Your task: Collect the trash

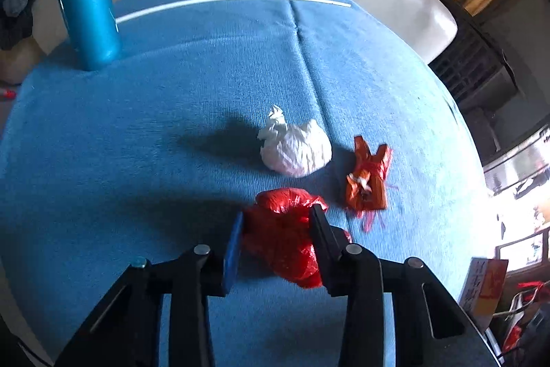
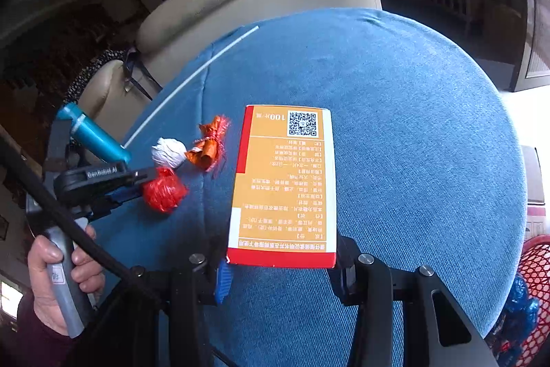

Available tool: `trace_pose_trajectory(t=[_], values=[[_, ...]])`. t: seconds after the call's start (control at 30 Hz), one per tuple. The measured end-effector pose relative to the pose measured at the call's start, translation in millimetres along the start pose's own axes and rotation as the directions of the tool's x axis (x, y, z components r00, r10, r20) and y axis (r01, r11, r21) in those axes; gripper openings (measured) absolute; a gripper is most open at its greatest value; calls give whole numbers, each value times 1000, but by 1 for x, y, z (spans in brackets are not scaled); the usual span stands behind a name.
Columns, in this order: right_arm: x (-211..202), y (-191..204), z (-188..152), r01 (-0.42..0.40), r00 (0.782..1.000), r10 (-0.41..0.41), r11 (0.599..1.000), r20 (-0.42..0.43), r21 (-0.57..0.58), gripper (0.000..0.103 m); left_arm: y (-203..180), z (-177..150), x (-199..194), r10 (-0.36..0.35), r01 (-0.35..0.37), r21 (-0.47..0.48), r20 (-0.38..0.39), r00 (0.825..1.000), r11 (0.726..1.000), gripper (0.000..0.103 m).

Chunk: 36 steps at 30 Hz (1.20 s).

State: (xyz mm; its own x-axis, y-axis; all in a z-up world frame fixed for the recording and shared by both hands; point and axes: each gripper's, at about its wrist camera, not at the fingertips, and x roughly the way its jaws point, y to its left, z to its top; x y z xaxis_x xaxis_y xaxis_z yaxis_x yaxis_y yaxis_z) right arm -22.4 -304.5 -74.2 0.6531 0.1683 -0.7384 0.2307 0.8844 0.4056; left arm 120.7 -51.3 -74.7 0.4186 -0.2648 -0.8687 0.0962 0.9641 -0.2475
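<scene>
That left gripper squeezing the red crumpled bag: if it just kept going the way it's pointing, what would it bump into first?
Most likely the white crumpled wad, which lies just beyond the red bag held in the left gripper. Since the gripper tilts down, it might press into the blue cloth first; depth is hard to judge.

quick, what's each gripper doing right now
left gripper: closed on the red plastic bag.
right gripper: closed on the orange box, holding it above the blue cloth.
</scene>
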Motion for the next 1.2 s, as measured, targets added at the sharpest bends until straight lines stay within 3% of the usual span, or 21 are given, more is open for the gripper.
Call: trace_pose_trajectory(t=[0.1,0.13,0.23,0.33,0.37,0.4,0.47,0.6,0.8,0.97,1.03,1.07,1.2], values=[[-8,2,-5,-3,1000,4,1000,21,-19,48,-9,-16,-15,28,-30,74,37,999,997,11],[-10,3,-7,-3,1000,4,1000,24,-25,48,-8,-15,-21,29,-33,91,38,999,995,9],[-15,6,-13,4,1000,-3,999,25,-44,48,-11,-27,-28,26,-30,128,36,999,991,9],[-17,5,-20,19,1000,-18,998,18,-52,48,-1,-30,-34,-5,1,99,38,999,995,13],[-17,4,-22,19,1000,-18,999,12,-50,48,2,-30,-33,-10,7,93,32,999,996,28],[-16,3,-24,18,1000,-18,999,6,-46,48,6,-28,-33,-11,9,84,23,1000,996,57],[-16,0,-26,17,1000,-17,999,1,-42,48,11,-22,-31,-13,12,44,14,1000,999,79],[-12,1,-28,11,1000,-11,999,-7,-39,48,15,-9,-18,-65,62,-74,-36,997,995,79],[-11,3,-28,8,1000,-8,999,-6,-50,48,3,5,16,-93,74,-181,-99,991,981,79],[-10,-2,-28,6,1000,-6,1000,-15,-24,48,-6,8,36,-62,39,-203,-107,992,978,79],[-10,-1,-29,6,1000,-7,1000,-16,-24,48,-7,7,35,-42,27,-185,-78,996,982,70],[-10,-1,-28,6,1000,-6,1000,-15,-25,48,-9,6,35,-43,29,-166,-78,996,986,58],[-11,-1,-28,-6,1000,6,1000,-7,-20,48,-10,4,30,-36,27,-124,-65,997,992,53]])
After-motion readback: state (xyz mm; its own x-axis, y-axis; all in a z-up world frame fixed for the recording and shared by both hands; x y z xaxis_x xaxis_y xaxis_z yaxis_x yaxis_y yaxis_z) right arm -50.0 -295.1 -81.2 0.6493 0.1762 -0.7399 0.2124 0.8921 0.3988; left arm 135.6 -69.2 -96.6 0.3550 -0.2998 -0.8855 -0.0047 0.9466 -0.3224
